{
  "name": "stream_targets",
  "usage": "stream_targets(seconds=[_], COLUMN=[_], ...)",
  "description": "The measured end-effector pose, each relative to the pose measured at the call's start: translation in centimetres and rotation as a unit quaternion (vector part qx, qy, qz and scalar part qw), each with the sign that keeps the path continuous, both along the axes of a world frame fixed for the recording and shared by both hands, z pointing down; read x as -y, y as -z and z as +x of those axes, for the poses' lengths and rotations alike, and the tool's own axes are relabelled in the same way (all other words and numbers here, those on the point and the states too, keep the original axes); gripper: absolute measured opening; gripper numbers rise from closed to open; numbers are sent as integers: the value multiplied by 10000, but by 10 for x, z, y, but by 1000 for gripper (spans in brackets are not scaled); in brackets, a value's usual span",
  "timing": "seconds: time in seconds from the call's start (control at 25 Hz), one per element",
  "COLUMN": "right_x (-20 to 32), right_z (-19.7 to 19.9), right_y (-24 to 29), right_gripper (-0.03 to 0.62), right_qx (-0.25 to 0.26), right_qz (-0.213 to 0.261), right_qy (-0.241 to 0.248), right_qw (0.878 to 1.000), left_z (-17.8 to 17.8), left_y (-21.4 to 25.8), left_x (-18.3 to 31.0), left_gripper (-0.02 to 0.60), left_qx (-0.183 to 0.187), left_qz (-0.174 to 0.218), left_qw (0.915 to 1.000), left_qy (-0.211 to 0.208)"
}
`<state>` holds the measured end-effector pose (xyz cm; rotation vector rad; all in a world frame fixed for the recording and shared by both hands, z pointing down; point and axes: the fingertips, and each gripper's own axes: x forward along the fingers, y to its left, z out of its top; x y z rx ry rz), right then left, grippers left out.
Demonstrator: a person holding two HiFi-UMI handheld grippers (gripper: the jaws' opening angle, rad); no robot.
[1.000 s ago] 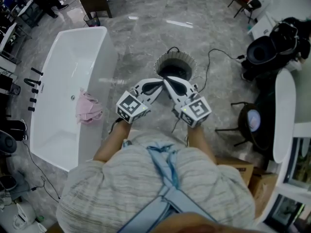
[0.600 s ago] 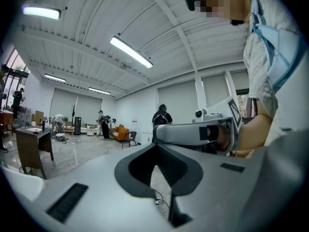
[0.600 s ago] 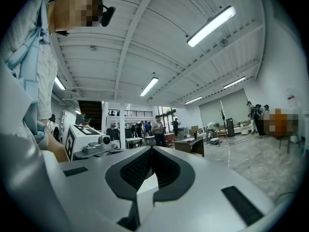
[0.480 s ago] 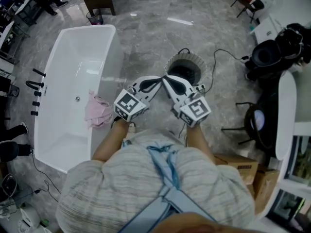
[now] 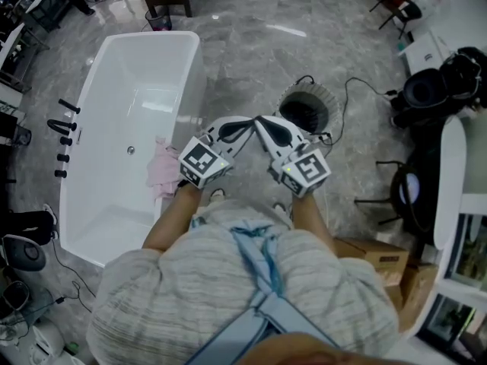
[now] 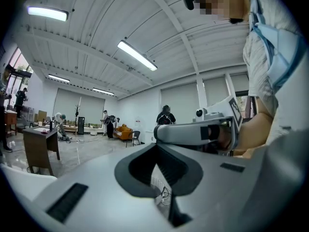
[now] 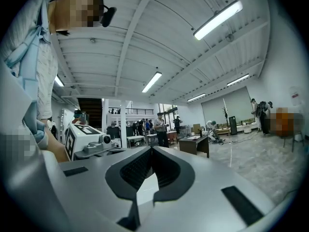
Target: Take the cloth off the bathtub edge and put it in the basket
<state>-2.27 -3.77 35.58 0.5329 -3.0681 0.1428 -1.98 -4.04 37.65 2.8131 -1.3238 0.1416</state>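
Grey marble floor (image 5: 243, 36): pink crumpled cloth (image 5: 161, 175) drapes the right rim of the white bathtub (image 5: 190, 67). Your left gripper (image 5: 247, 124) and right gripper (image 5: 263, 122) are clenched, empty. Expect limp, light fabric; pinch 1 raised fold.

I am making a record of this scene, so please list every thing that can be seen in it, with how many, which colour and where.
bathtub: one, white, on the floor at the left
cloth: one, pink, draped over the bathtub edge nearest the person
taps: one set, black, along the bathtub's far side
basket: one, grey ribbed, dark inside, on the floor ahead of the grippers
cable: one, black, on the floor right of the basket
cardboard boxes: two, brown, lower right
floor: grey marble
left gripper: one, white and grey, shut, empty, held level
right gripper: one, white and grey, shut, empty, tip next to the left one
shirt: one, light striped, bottom centre
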Motion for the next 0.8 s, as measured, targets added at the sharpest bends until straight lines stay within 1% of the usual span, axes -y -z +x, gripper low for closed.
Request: stream_targets(seconds=[0.12,0.32,0.52,0.8], right_x=[-9,-30,-40,-33], right_z=[-23,-60,-80,-97], right_y=[0,-5,-7,-8], right_gripper=[5,5,5,5], right_qx=[5,-98,-213,-193], right_qz=[4,70,108,52], right_qy=[-35,27,154,379], right_qw=[10000,9999,9996,9991], left_z=[-26,-68,-87,-103], left_y=[1,-4,-5,-4], left_x=[-11,-30,-35,-30], left_gripper=[3,3,3,3], left_qx=[41,-2,-83,-164], left_qz=[46,66,73,51], left_qw=[10000,9999,9998,9992], left_qy=[23,123,192,370])
